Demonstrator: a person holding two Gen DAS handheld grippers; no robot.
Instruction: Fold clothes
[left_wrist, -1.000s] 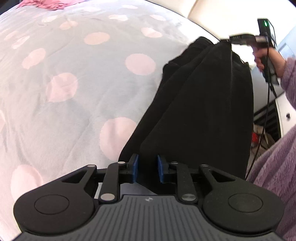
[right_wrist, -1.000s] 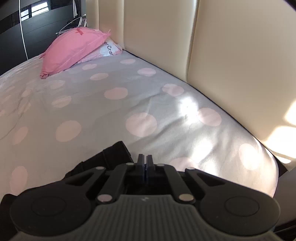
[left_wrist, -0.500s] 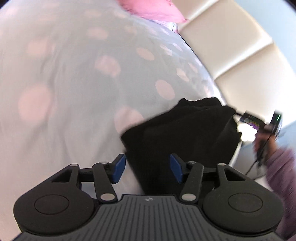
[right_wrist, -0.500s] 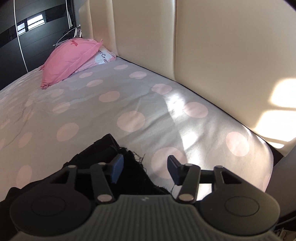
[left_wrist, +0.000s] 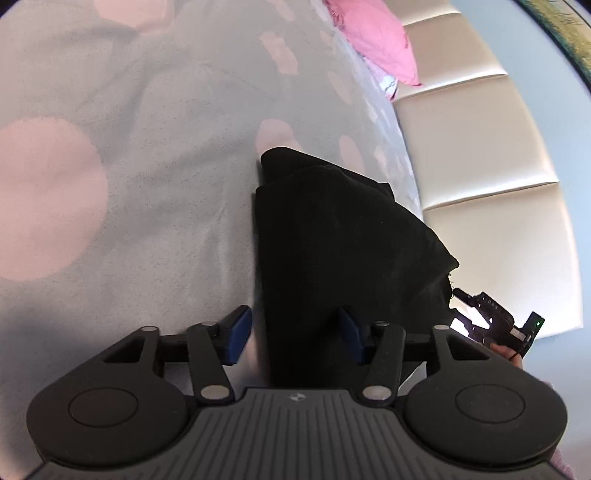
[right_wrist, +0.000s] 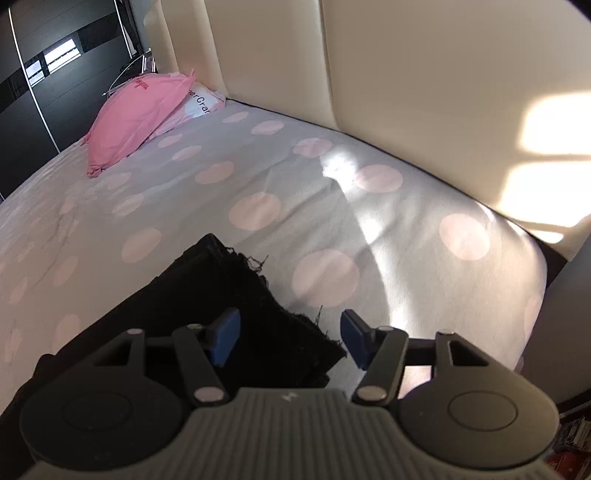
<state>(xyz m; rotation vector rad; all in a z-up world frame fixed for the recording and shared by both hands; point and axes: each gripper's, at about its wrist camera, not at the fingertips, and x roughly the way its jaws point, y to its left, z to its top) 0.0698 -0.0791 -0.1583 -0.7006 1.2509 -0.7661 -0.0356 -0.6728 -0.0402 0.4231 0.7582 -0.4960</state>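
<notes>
A black garment (left_wrist: 332, 240) lies folded in a long strip on the grey bedspread with pink dots (left_wrist: 147, 184). My left gripper (left_wrist: 294, 334) hovers over its near end, open, with the cloth between the blue pads but not pressed. In the right wrist view the garment's frayed corner (right_wrist: 236, 291) lies under my right gripper (right_wrist: 289, 336), whose jaws are opening, and neither pad touches the cloth. The right gripper (left_wrist: 463, 303) also shows in the left wrist view, at the garment's far right edge, held by a hand.
A pink pillow (right_wrist: 136, 118) rests at the head of the bed (right_wrist: 332, 192), against a cream padded headboard (right_wrist: 406, 92). A dark wardrobe (right_wrist: 37, 92) stands beyond the far side. The mattress edge drops off at the right.
Both grippers have let go of the black garment and opened. The garment, which hung between them, now lies folded on the bed. The left gripper rolled and sank toward it.
</notes>
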